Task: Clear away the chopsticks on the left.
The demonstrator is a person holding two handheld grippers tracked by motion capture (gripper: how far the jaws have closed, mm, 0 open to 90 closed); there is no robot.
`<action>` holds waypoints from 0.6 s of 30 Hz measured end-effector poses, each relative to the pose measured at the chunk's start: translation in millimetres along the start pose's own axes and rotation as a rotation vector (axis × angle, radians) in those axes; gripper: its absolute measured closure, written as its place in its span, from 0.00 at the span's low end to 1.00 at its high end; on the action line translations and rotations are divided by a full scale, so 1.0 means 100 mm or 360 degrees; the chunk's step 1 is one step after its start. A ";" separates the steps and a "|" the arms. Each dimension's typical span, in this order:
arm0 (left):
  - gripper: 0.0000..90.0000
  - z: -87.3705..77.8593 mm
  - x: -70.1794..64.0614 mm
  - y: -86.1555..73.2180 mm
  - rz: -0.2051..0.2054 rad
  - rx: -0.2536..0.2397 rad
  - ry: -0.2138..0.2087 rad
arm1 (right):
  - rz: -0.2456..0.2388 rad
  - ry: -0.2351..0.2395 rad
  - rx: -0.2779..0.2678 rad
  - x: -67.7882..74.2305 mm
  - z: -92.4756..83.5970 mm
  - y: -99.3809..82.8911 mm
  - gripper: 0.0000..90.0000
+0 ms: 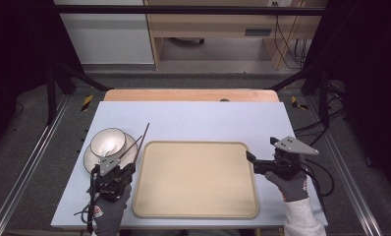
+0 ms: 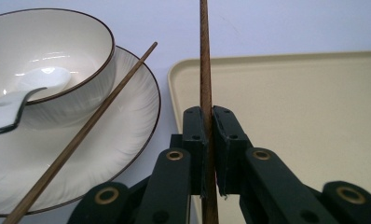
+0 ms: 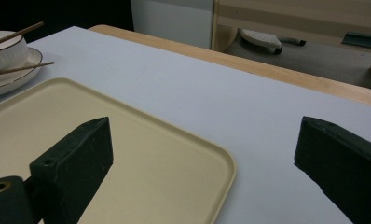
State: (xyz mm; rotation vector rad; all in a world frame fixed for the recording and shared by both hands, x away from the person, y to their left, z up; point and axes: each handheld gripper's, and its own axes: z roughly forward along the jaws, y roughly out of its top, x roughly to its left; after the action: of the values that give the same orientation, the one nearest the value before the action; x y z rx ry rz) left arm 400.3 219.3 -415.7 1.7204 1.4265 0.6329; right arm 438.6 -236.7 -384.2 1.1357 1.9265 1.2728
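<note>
My left gripper (image 1: 128, 169) is at the table's front left, shut on the near end of a dark wooden chopstick (image 2: 204, 56) that points away along the left rim of the beige tray (image 1: 196, 206). A second chopstick (image 2: 95, 121) lies slanted across the white plate (image 2: 127, 126). On that plate stands a white bowl (image 2: 81, 65) with a dark rim, and a white spoon (image 2: 11, 109) rests in it. My right gripper (image 1: 260, 149) is held open at the tray's right edge, with nothing between its jaws (image 3: 204, 140).
The tray (image 3: 141, 154) lies in the middle of a pale blue table top (image 1: 208, 120), and nothing is on it. A wooden strip (image 1: 191, 95) runs along the table's far edge. Beyond it are floor, cabinets and dark frame legs.
</note>
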 end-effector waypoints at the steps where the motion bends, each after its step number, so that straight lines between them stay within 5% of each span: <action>1: 0.93 0.00 -0.01 -0.01 -0.0012 -0.0004 0.0002 | 0.0000 0.0000 0.0002 0.00 0.00 0.00 0.05; 18: 0.93 0.23 -0.28 -0.35 -0.0143 -0.0022 0.0030 | -0.0020 0.0016 0.0028 0.03 0.06 -0.02 0.05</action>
State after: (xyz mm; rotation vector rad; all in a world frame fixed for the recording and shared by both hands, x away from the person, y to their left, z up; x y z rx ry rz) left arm 391.7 187.5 -454.5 1.6340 1.5004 0.6101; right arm 441.1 -232.0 -388.5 1.1262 1.9530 1.2596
